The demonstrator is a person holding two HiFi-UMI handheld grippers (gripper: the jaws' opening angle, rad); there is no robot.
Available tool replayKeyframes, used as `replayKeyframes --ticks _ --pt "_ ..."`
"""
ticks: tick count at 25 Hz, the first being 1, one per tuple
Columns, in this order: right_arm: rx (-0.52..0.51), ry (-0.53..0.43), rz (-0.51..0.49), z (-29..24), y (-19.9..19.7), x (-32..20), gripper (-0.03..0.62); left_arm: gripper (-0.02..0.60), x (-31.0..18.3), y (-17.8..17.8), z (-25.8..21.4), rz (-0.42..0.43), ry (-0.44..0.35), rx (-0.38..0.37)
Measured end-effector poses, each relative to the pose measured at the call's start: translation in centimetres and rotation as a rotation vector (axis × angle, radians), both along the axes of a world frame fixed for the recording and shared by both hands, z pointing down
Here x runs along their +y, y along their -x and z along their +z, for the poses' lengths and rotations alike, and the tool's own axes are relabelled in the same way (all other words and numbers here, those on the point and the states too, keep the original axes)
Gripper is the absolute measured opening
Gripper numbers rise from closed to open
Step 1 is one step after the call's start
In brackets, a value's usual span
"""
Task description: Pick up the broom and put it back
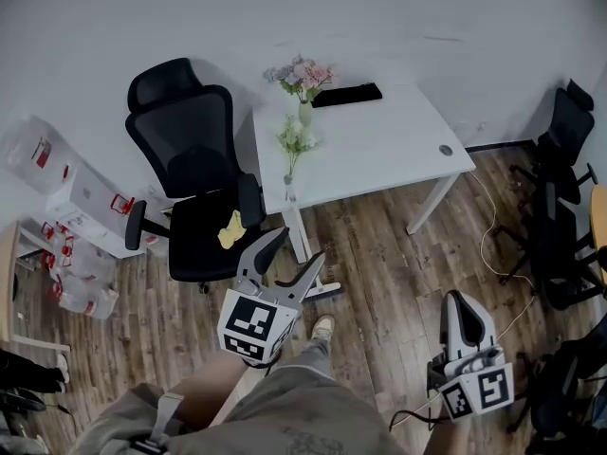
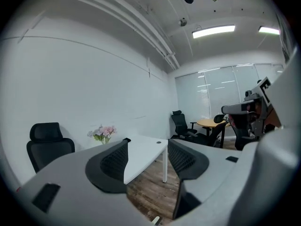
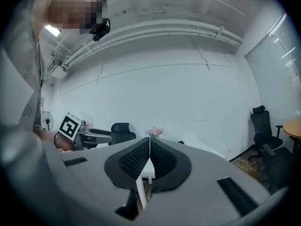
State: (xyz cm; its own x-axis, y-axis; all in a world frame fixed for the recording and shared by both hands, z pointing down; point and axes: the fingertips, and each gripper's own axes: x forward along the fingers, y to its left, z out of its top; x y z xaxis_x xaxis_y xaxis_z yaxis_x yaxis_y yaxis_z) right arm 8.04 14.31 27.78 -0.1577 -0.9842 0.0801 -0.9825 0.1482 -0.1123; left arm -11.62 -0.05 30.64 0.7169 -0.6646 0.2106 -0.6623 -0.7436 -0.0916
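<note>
**Left gripper [image 1: 299, 246] wide, right gripper [image 1: 461, 300] closed — both empty**

No view shows the broom. The desk [image 1: 379, 150] lies at 12 o'clock, the office chair [image 1: 185, 173] at 10 o'clock. Locate the handle first — then open the right gripper before approaching.

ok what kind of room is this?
Looks like an office: a white desk with a black mesh office chair beside it, more office chairs along the right side, and strip ceiling lights overhead.
</note>
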Motion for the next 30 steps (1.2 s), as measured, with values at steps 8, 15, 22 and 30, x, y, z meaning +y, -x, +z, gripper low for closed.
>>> replayKeyframes --ticks 8,15,22,30 --pt "-0.003 0.066 -0.002 2.1 -2.6 -11.1 0.031 0.275 -10.7 -3.0 1.9 0.018 0.045 -0.031" --pt "-0.005 0.052 -0.005 1.7 -3.7 -17.8 0.031 0.275 -15.9 -4.7 1.8 0.026 0.05 -0.014" --pt "-0.017 0.063 -0.034 2.6 -4.4 -19.6 0.031 0.285 -16.9 -4.7 1.5 -0.02 0.045 -0.016" --pt "-0.012 0.097 -0.094 3.2 -5.8 -21.2 0.031 0.295 -17.5 -4.4 1.7 -0.116 0.065 -0.007"
